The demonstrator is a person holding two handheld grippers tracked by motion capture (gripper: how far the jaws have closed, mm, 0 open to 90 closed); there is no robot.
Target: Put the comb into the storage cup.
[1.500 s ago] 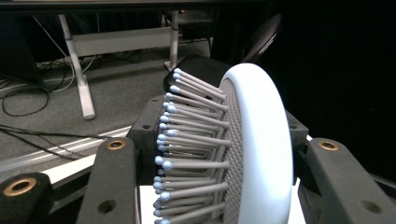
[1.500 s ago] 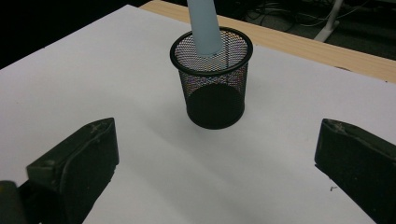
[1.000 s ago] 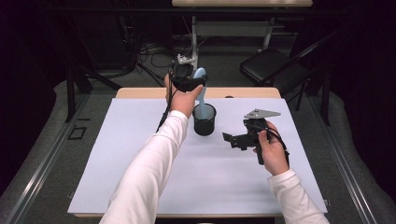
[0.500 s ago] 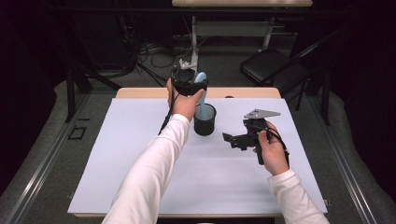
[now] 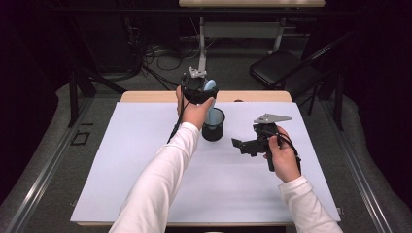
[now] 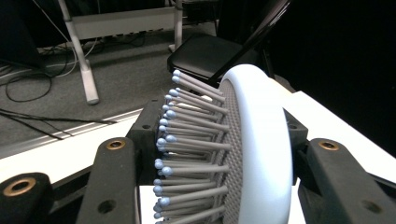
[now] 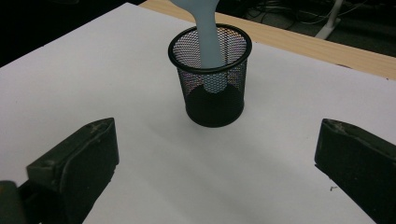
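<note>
A pale blue hairbrush point(image 6: 252, 154) with grey bristles is clamped by its head between the jaws of my left gripper point(image 5: 199, 92), which is shut on it. The brush's handle point(image 7: 208, 44) hangs down inside a black mesh cup point(image 7: 211, 77), also seen as the mesh cup point(image 5: 214, 126) at the table's back middle. The handle's tip is low in the cup, near its floor. My right gripper point(image 5: 245, 145) rests to the right of the cup, pointed at it, jaws spread wide with nothing between them.
A white sheet point(image 5: 145, 160) covers the wooden table point(image 5: 252, 96). Behind the table stand a black folding chair point(image 5: 284, 68) and a desk's metal legs point(image 5: 201, 43), with cables on the floor.
My left gripper has sunk a little, taking the brush handle deeper into the mesh cup. The right gripper has kept still.
</note>
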